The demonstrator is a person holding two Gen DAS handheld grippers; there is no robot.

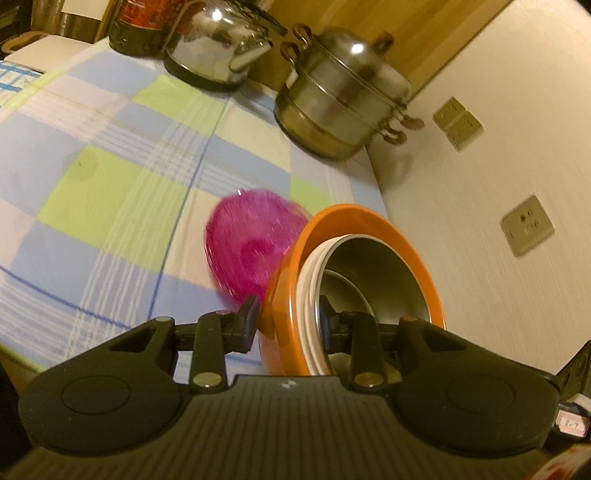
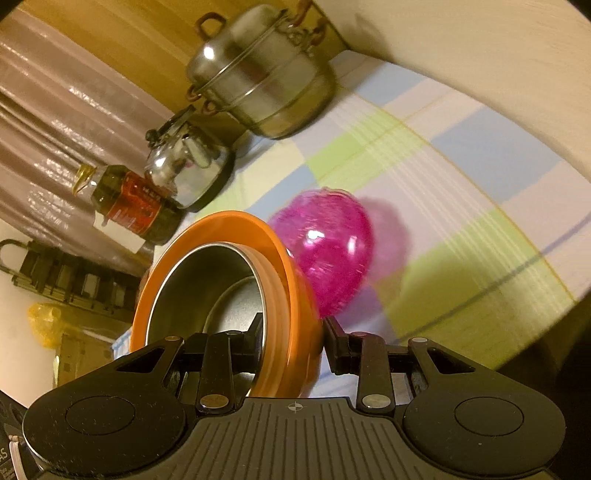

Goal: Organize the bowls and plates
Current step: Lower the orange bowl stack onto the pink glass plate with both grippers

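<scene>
The pink bowl [image 1: 255, 251] is motion-blurred and partly hidden behind the orange bowl [image 1: 354, 218]. The bottle [image 1: 144, 26] is cut off by the top edge. The steamer [image 2: 258, 74] is blurred.

You are looking at a nested stack [image 1: 354, 280] sitting between your two grippers, with a metal bowl [image 2: 207, 291] lying inside a ringed bowl [image 1: 308, 314], which is itself lying inside the outer bowl [image 2: 291, 280], and both your left gripper [image 1: 288, 325] and your right gripper [image 2: 293, 332] are straddling the stack's wall, one finger inside and one outside. A plastic bowl [image 1: 251, 247] is lying upside down on the tablecloth [image 1: 110, 166], just beyond the stack and touching or nearly touching its outer wall. Farther back along the table's far edge, a steamer pot [image 1: 343, 96] is standing nearest the wall [image 1: 498, 177] with its sockets [image 1: 526, 225], a kettle [image 1: 218, 40] is standing beside the pot, and a bottle [image 2: 136, 206] is standing beyond the kettle.
</scene>
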